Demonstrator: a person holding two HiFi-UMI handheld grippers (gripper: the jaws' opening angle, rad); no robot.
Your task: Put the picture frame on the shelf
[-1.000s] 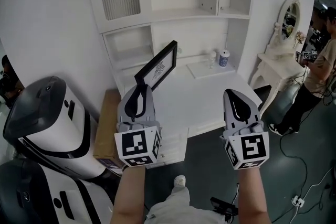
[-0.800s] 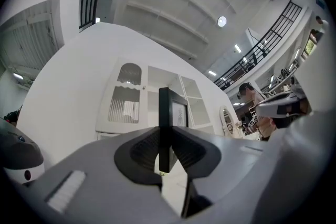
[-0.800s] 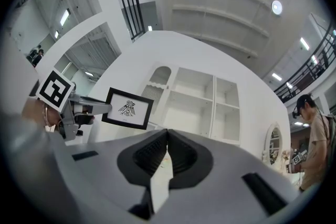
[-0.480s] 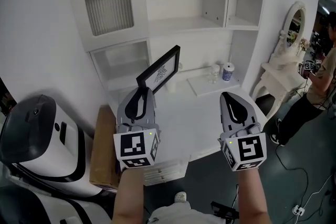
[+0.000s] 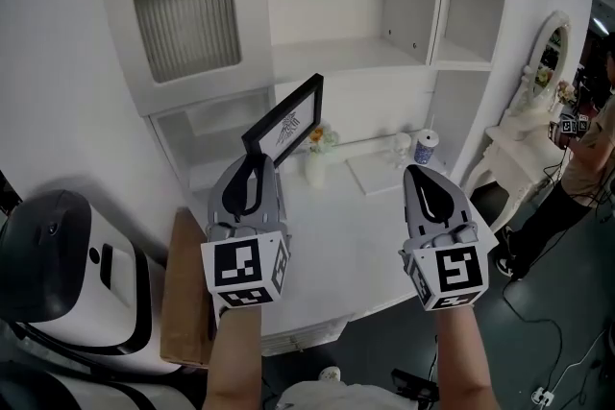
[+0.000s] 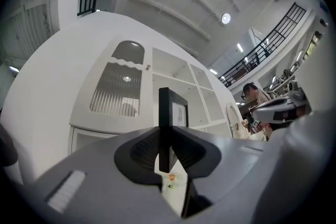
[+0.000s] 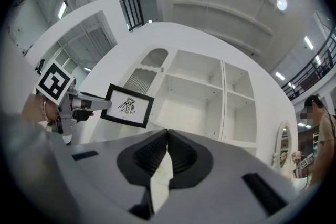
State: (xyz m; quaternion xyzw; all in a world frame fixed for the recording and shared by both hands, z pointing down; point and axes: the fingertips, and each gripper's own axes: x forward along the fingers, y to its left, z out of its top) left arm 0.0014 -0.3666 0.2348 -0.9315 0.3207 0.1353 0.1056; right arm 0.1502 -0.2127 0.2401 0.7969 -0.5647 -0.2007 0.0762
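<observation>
Head view: vase (image 5: 315, 164) and cup (image 5: 424, 148) near tilted picture frame (image 5: 284, 122)

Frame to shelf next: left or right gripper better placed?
Left. The left gripper is shut on the picture frame, with the open shelf ahead of it. The right gripper is shut, holds nothing, and sits off to the side.
</observation>
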